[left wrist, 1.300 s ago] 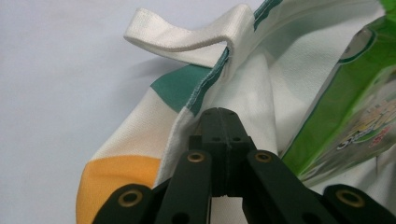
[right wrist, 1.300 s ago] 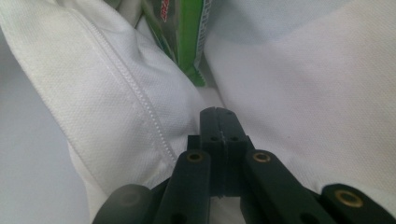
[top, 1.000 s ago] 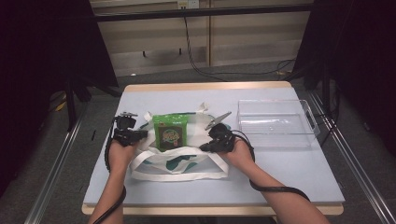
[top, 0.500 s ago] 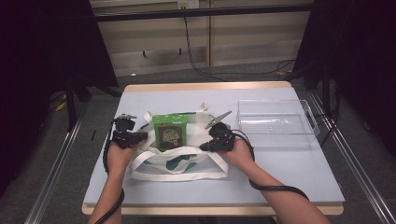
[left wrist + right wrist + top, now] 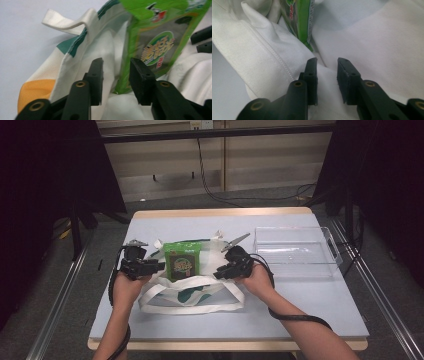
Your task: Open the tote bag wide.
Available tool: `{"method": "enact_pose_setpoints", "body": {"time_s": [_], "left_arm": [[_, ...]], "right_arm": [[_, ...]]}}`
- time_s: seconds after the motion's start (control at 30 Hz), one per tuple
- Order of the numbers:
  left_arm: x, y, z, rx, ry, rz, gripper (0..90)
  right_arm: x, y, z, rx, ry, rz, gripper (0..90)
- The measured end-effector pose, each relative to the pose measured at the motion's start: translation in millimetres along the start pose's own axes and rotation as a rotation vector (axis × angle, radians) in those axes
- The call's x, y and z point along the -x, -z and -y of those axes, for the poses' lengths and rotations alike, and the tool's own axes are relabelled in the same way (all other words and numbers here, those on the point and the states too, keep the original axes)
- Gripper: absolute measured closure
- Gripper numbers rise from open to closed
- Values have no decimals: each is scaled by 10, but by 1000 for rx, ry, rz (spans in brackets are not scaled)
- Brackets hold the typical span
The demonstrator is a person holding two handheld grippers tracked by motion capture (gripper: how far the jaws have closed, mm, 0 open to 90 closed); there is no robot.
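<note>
A: Which step is this?

B: Letting go, I'd judge. The left gripper [image 5: 159, 265] and right gripper [image 5: 218, 272] have just been opening their jaws; both now stand partly apart with nothing pinched, at either side of the white cloth tote bag [image 5: 192, 293] with green trim. The green snack packet [image 5: 182, 259] stands upright in the bag's mouth.

A: Next?

B: Probably lifting the packet toward the clear plastic tray [image 5: 295, 251] at the right. The loose handles [image 5: 200, 309] and the bag's slack cloth could snag.
</note>
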State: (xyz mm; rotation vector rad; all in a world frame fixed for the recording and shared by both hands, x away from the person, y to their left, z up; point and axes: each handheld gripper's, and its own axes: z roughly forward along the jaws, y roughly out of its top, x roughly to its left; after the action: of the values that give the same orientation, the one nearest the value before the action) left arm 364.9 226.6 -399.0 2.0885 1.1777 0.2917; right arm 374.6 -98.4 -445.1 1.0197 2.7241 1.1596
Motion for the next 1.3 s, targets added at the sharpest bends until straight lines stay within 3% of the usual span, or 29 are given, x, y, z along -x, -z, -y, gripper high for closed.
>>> {"method": "enact_pose_setpoints", "body": {"time_s": [0.1,0.23,0.43,0.5,0.67,0.73,0.8,0.93,1.0,1.07,1.13,1.2,1.3], "left_arm": [[61,58,-20,-7,-21,5,554],[98,107,5,15,-3,28,481],[110,149,77,29,3,15,371],[111,151,92,32,26,40,349],[133,158,71,27,7,39,293],[155,165,65,23,12,24,270],[155,177,57,19,-16,27,239],[184,179,47,28,-4,35,221],[202,182,37,21,-31,22,212],[228,166,32,30,-18,32,208],[235,153,28,17,-34,37,199],[245,134,32,28,-19,42,192],[240,113,43,18,-32,44,173]], "right_arm": [[22,38,-23,8,-14,-1,588],[23,74,-75,6,-15,2,509],[16,115,-165,-1,19,-6,407],[3,134,-207,-6,24,-6,385],[-22,133,-334,-16,53,-15,314],[-40,124,-380,-21,61,-22,307],[-49,114,-423,-27,65,-24,304],[-47,88,-508,-36,92,-29,270],[-49,79,-549,-35,103,-37,268],[-54,69,-591,-34,112,-46,267],[-62,55,-629,-34,116,-49,256],[-70,28,-666,-39,120,-44,236],[-89,-16,-727,-52,138,-49,248]]}}
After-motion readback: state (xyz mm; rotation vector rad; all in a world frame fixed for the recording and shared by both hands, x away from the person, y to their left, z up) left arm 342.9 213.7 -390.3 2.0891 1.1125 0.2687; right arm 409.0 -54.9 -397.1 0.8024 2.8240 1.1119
